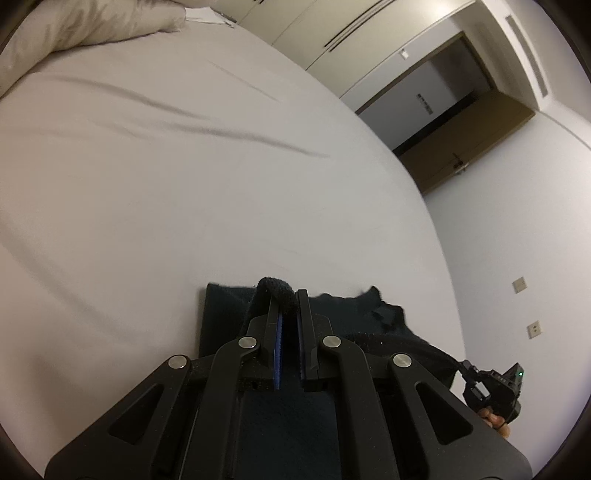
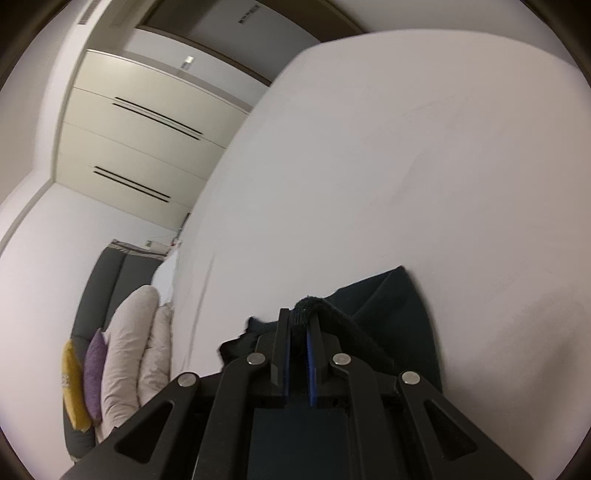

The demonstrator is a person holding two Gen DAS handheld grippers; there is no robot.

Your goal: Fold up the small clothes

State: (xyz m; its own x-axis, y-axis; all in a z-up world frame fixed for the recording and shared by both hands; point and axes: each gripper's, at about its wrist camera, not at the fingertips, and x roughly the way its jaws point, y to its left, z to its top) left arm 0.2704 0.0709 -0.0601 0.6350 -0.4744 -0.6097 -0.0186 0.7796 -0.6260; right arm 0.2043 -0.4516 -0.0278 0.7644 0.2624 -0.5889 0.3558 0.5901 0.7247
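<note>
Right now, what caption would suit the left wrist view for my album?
Left gripper pinching a thick edge of dark garment above a white bed, pillow beyond.

soft, even indoor light, rather dim, with no hard shadows. the white bed sheet reads pale grey with faint crease shadows. both fisheye views bend straight lines strongly and darken to a black rim at the corners. the wardrobe doors look slightly smeared. the dark garment shows almost no detail.
</note>
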